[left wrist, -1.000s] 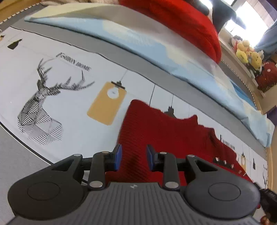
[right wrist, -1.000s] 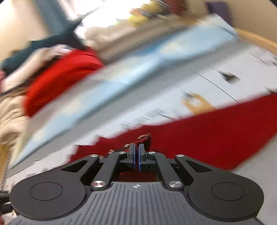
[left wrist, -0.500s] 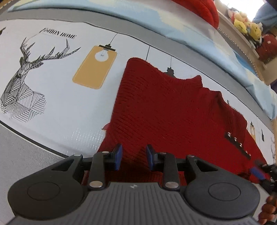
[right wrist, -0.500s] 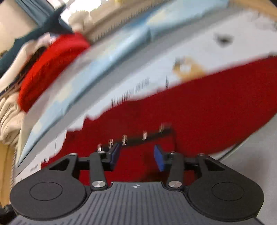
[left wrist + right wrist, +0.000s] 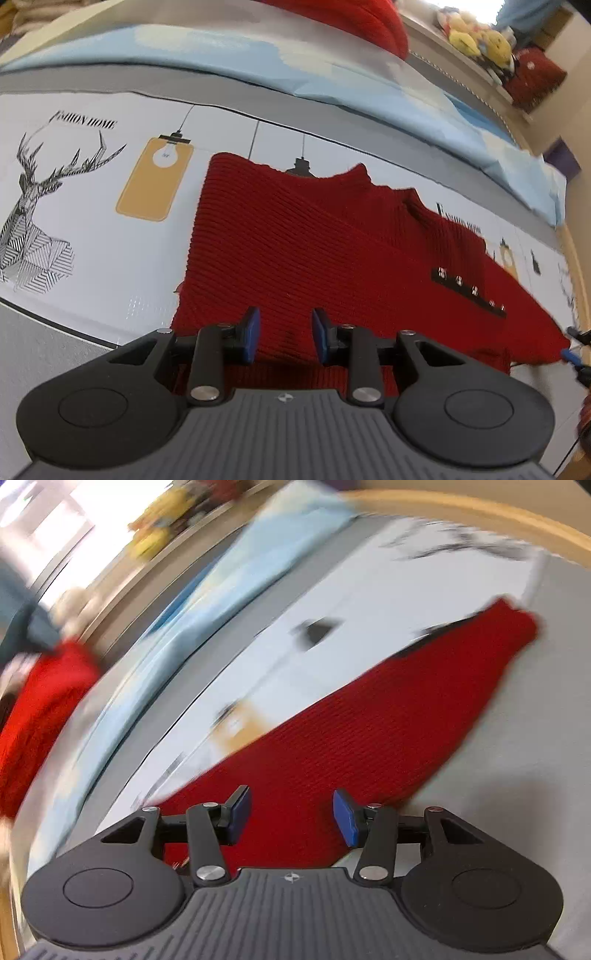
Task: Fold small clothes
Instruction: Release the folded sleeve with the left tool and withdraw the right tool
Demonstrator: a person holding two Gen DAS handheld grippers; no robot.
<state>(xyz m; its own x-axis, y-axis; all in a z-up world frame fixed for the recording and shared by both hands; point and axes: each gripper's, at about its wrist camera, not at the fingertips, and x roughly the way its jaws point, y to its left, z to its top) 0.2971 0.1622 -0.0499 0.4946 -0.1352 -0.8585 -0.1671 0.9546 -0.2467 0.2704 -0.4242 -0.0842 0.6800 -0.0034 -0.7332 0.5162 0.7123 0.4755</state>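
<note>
Printed bedding spreads under both my tools: a white sheet (image 5: pixel 110 236) with a line-drawn deer (image 5: pixel 40 210), hanging lamps and a tan tag shape (image 5: pixel 155 181), bordered by grey bands. My left gripper (image 5: pixel 284 334) is released, its blue pads (image 5: pixel 252 332) set moderately apart with nothing between them; they hover over the near hem of the red sweater (image 5: pixel 317 251), and I cannot tell whether they touch the knit. The sweater lies flat on the sheet, spreading forward and to the right from this gripper, with a dark strip of metal snaps (image 5: pixel 468 290) on its right part. Its left edge runs straight away from me, just beside the tan tag shape, with bare sheet lying to the left as far as the deer. My right gripper (image 5: pixel 291 818) is also released, its pads (image 5: pixel 345 821) spread wider than the left's and holding nothing; in this blurred view the sweater (image 5: pixel 354 723) lies right under and ahead of them, tapering away to the upper right. Grey fabric (image 5: pixel 517 760) lies to the right of it, white sheet to the left. Beyond the sweater's far edge come a grey band, then a pale blue blanket (image 5: pixel 258 62), then another red knit (image 5: pixel 354 18) heaped behind it. Farthest off, yellow soft toys (image 5: pixel 476 33) sit on a ledge by a bright window.
</note>
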